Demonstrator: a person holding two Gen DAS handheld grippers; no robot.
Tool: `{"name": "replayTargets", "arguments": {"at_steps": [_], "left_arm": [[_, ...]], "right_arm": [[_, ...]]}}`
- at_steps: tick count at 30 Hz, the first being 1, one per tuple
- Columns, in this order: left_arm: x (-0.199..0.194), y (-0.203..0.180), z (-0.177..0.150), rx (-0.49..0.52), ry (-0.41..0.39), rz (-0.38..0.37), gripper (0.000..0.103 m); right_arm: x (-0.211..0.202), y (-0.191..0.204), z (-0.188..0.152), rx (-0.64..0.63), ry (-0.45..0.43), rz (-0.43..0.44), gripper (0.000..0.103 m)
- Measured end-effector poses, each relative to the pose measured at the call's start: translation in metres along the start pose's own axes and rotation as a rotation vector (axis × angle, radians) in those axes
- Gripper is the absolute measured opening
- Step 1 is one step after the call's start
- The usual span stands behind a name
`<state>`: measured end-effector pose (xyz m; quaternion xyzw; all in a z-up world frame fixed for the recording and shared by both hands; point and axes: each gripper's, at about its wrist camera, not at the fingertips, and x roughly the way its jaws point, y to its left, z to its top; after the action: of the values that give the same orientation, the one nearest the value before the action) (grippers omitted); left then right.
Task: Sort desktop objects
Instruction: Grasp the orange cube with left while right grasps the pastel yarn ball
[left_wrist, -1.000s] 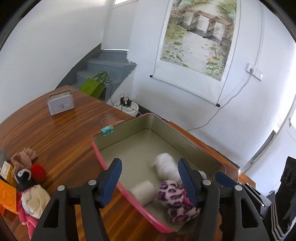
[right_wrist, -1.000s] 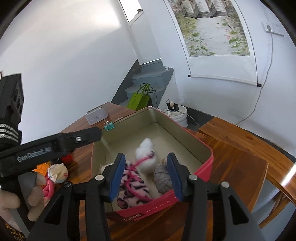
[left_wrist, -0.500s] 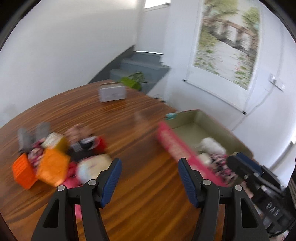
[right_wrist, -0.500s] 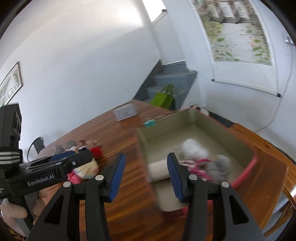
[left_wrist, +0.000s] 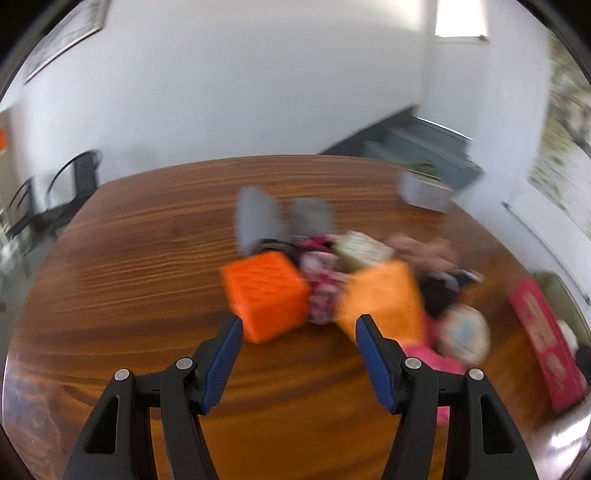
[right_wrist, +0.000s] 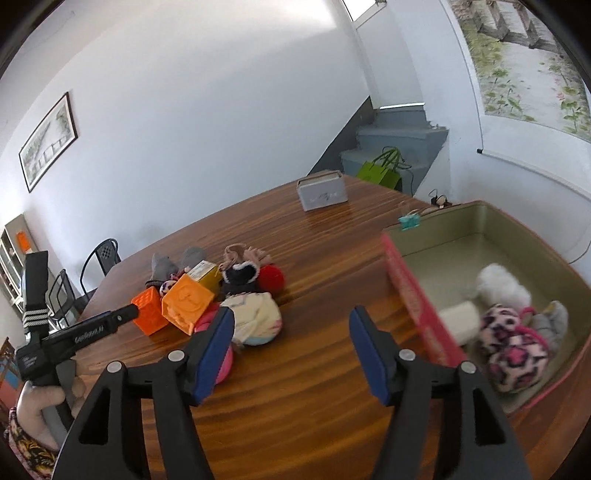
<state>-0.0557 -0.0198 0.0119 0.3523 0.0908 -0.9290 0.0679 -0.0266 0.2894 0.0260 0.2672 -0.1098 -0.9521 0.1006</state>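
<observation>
A heap of small toys sits on a wooden desk (right_wrist: 317, 236): two orange embossed blocks, a darker orange block (left_wrist: 266, 295) and a lighter orange block (right_wrist: 186, 304), touch each other, with a cream plush ball (right_wrist: 255, 319), a red pompom (right_wrist: 271, 278), grey socks (right_wrist: 164, 266) and a yellow carton (right_wrist: 205, 274) crowded against them. To the right, apart from the heap, a pink-walled box (right_wrist: 413, 299) already holds a pink leopard plush (right_wrist: 511, 354), a white fluffy toy (right_wrist: 500, 288) and a cream roll (right_wrist: 458, 321).

Risk: the pieces are packed so tightly that closing on one block would likely nudge or drag its neighbours, or slip on a tilted face. The left view is motion-blurred, so aim could be off.

The left tool (left_wrist: 297, 330) has its fingers wide apart, empty, just short of the two blocks. The right tool (right_wrist: 291, 326) is likewise spread, holding nothing, above bare desk between heap and box.
</observation>
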Motion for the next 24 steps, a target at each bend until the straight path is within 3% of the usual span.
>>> {"name": "replayTargets", "arguments": {"at_steps": [4,12,17,24], "left_arm": [[0.021,0.015,0.011,-0.04,0.014,0.013,0.065],[0.046,0.002,0.021,-0.036,0.026,0.009,0.065],[0.058,0.003,0.024,-0.038,0.029,0.062,0.071],[0.078,0.016,0.017,-0.063,0.091,0.044,0.072]], "right_arm": [[0.012,0.013,-0.002,-0.01,0.009,0.004,0.069],[0.033,0.024,-0.008,-0.032,0.02,-0.013,0.07],[0.034,0.022,-0.008,-0.027,0.021,-0.011,0.07],[0.035,0.025,-0.009,-0.045,0.019,-0.017,0.072]]}}
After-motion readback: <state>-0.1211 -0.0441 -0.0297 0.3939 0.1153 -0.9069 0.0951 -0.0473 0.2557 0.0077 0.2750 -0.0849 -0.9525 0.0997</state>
